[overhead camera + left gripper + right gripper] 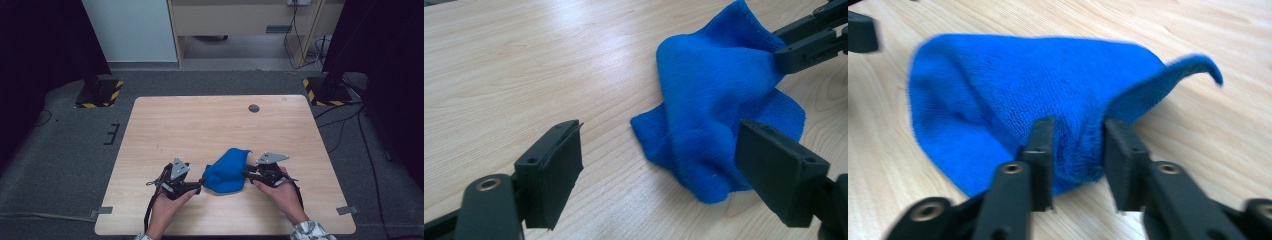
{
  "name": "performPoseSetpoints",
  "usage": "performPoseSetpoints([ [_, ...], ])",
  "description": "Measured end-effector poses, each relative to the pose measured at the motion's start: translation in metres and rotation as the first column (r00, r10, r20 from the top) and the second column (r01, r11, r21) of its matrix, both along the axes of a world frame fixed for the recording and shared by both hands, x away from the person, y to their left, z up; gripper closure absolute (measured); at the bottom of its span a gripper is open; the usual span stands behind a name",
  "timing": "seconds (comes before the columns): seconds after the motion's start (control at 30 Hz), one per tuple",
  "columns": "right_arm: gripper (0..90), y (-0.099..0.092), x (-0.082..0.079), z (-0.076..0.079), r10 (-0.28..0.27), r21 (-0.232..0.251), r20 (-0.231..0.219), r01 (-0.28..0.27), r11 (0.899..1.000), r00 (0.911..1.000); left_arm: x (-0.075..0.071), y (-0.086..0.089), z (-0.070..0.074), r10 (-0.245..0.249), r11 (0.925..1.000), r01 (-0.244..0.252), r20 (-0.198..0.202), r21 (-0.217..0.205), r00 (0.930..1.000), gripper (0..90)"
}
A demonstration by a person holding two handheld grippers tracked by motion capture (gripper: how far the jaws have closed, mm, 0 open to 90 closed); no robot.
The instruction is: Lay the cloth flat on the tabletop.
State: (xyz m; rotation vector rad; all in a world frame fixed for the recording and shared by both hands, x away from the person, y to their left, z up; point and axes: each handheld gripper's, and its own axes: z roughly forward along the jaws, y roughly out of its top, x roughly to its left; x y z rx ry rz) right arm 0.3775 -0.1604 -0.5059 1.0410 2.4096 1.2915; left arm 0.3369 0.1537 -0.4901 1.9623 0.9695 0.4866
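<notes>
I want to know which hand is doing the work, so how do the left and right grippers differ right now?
The left gripper has its jaws spread wide and bare, with the blue cloth lying ahead between them, untouched. The right gripper has its jaws drawn close on a bunched fold of the cloth and lifts that part into a peak off the table. Both are black, hand-held and aimed at the cloth.

On your table [210,120] the cloth [227,171] lies near the front edge, between your left gripper [201,183] and right gripper [246,173].
</notes>
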Motion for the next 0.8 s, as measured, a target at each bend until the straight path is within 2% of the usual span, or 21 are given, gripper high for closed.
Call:
performPoseSetpoints([
  [0.17, 84.4, 0.009, -0.003, 0.000, 0.018, -0.045, 0.007, -0.017, 0.999, 0.9998, -0.001, -0.004, -0.001, -0.024, 0.9996, 0.024, -0.001, 0.017, 0.9997, 23.1],
  [0.33, 86.2, 0.012, -0.007, 0.002, 0.029, -0.034, 0.021, -0.028, 0.999, 0.9994, -0.004, -0.011, -0.001, -0.051, 0.9972, 0.050, 0.018, 0.056, 0.9985, 27.7],
  [0.5, 86.2, 0.020, -0.015, 0.008, 0.058, -0.006, 0.039, -0.058, 0.998, 0.9975, -0.005, -0.011, 0.003, -0.061, 0.9974, 0.060, 0.025, 0.041, 0.9978, 36.5],
  [0.63, 86.3, 0.036, -0.020, 0.014, 0.095, -0.003, 0.063, -0.095, 0.995, 0.9934, -0.004, -0.005, 0.006, -0.049, 0.9983, 0.048, 0.028, 0.033, 0.9984, 41.9],
  [0.73, 86.2, 0.050, -0.022, 0.020, 0.127, 0.002, 0.073, -0.128, 0.992, 0.9891, -0.004, 0.001, 0.010, -0.033, 0.9994, 0.033, 0.035, 0.006, 0.9988, 44.4],
  [0.8, 86.2, 0.063, -0.024, 0.023, 0.162, -0.020, 0.090, -0.161, 0.987, 0.9826, -0.002, 0.005, 0.012, -0.026, 0.9991, 0.027, 0.025, -0.031, 0.9993, 46.0],
])
